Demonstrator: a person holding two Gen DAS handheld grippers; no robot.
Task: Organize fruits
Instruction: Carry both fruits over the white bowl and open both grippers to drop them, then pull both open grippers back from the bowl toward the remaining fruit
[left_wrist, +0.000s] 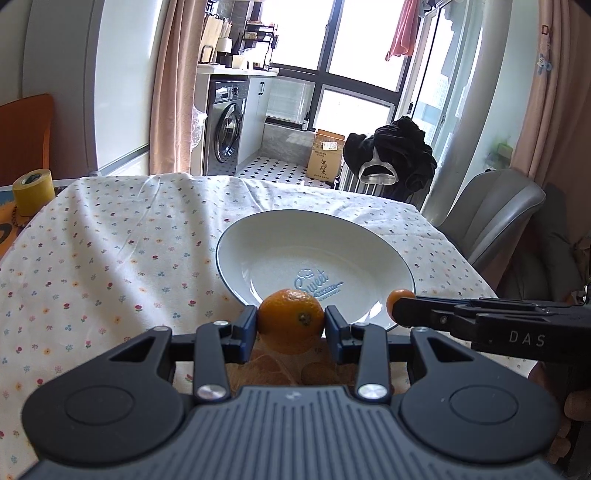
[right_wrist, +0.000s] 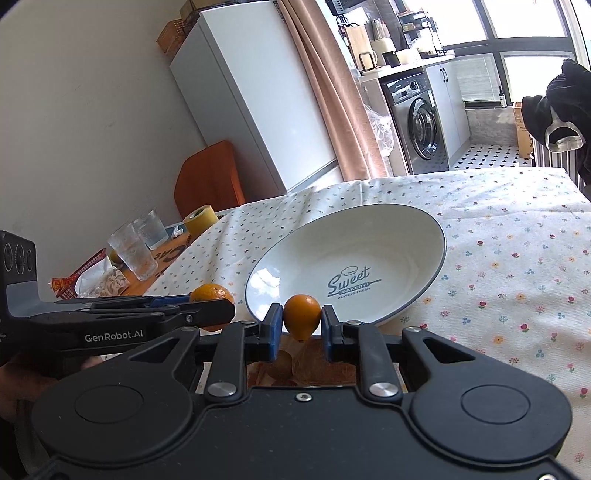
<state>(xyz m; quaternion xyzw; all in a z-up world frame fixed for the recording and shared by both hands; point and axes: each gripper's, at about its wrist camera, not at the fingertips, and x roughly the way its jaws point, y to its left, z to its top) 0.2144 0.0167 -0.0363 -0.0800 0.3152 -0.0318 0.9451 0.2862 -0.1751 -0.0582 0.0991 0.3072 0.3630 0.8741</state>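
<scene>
Left claw (left_wrist: 291, 323): clamping a round orange (left_wrist: 290, 316) between its two blue pads, one pad pressing each side; fruit is being held clear of the cloth, just in front of the plate's near rim.

Right claw (right_wrist: 302, 319): clamping a smaller orange fruit (right_wrist: 301, 316), more oval and tapering at its lower end, pads pressing both sides; fruit is hanging just before the near rim of the plate.

Plate (right_wrist: 424, 229): white, deep, dark-edged, printed "Sweet Bakery" inside; sitting on the bench with nothing in it.

Bench (left_wrist: 110, 258): wearing a cream cloth with a small flower print, creased toward the far side.

Relation of claws: lying side by side, both facing the plate; in the left wrist view the right claw (left_wrist: 397, 306) is reaching in from the right edge with its fruit (left_wrist: 399, 297) at the tip.

Other items at the bench's far left: roll of yellow tape (left_wrist: 33, 190), two clear glass tumblers (right_wrist: 135, 251), red basket (right_wrist: 74, 280).
</scene>
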